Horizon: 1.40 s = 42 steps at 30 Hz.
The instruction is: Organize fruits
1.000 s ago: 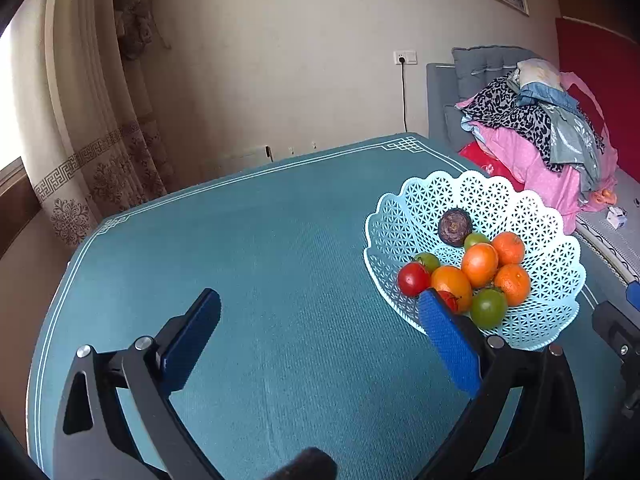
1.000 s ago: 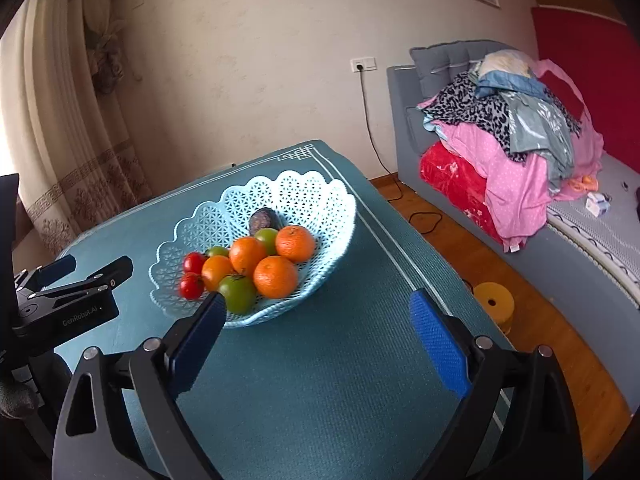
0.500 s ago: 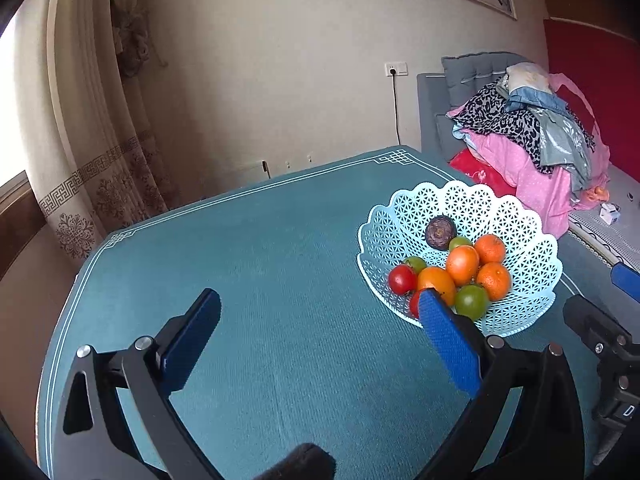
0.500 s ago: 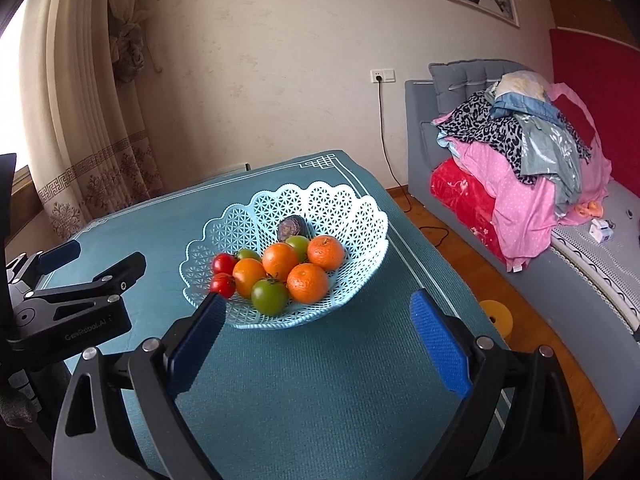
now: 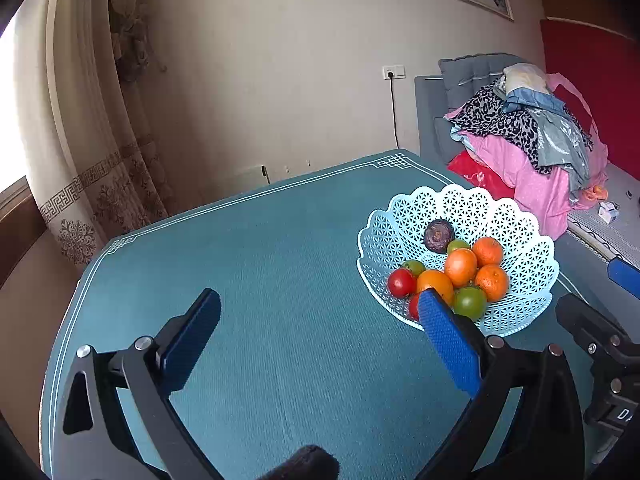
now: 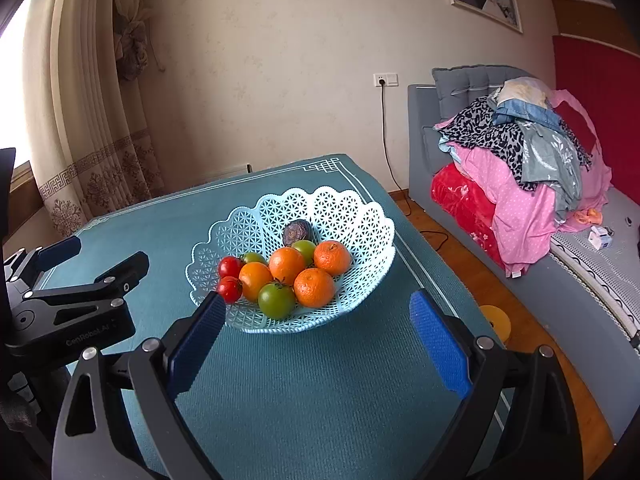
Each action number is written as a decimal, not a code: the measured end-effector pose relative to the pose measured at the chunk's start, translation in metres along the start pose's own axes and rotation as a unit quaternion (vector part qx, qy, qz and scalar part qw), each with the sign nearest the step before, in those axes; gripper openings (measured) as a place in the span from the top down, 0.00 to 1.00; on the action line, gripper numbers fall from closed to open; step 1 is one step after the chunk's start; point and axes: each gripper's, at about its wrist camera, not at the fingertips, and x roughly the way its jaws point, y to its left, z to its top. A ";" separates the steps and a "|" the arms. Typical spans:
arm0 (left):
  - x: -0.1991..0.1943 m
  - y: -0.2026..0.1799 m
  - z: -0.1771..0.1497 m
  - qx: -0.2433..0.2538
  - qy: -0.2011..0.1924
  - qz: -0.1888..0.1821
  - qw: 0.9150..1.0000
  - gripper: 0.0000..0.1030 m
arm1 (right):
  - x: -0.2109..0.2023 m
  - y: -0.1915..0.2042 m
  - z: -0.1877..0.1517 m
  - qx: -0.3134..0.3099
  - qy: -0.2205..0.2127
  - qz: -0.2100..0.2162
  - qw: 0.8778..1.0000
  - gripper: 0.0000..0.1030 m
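Note:
A pale blue lattice basket (image 6: pixel 360 216) stands on the teal table (image 6: pixel 320 380) and also shows in the left wrist view (image 5: pixel 520 224). It holds several oranges (image 6: pixel 314 287), red tomatoes (image 6: pixel 229 267), green tomatoes (image 6: pixel 276 301) and a dark purple fruit (image 6: pixel 298 232). My right gripper (image 6: pixel 316 340) is open and empty, hovering short of the basket's near rim. My left gripper (image 5: pixel 316 336) is open and empty, above bare table to the left of the basket. The left gripper's body (image 6: pixel 76 308) shows in the right wrist view.
A grey sofa with a pile of clothes (image 6: pixel 520 152) stands right of the table. A wooden floor with a yellow object (image 6: pixel 496 322) lies past the table's right edge. Curtains (image 5: pixel 92 140) hang at the back left.
Both grippers have drawn back and risen from the basket, which now looks smaller and farther. Both stay open and empty.

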 end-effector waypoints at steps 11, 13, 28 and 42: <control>0.000 -0.007 0.002 0.011 -0.001 0.001 1.000 0.02 | 0.002 -0.003 0.000 0.002 0.003 -0.001 1.000 0.10; 0.000 -0.008 0.002 0.011 -0.001 0.001 1.000 0.02 | 0.003 -0.004 0.000 0.002 0.003 -0.002 1.000 0.10; 0.003 -0.012 0.002 0.013 0.001 -0.003 1.000 0.02 | 0.007 -0.006 -0.002 0.004 0.008 -0.002 1.000 0.10; 0.006 -0.015 0.000 0.013 0.005 -0.006 1.000 0.02 | 0.011 -0.007 -0.002 0.004 0.012 -0.005 1.000 0.10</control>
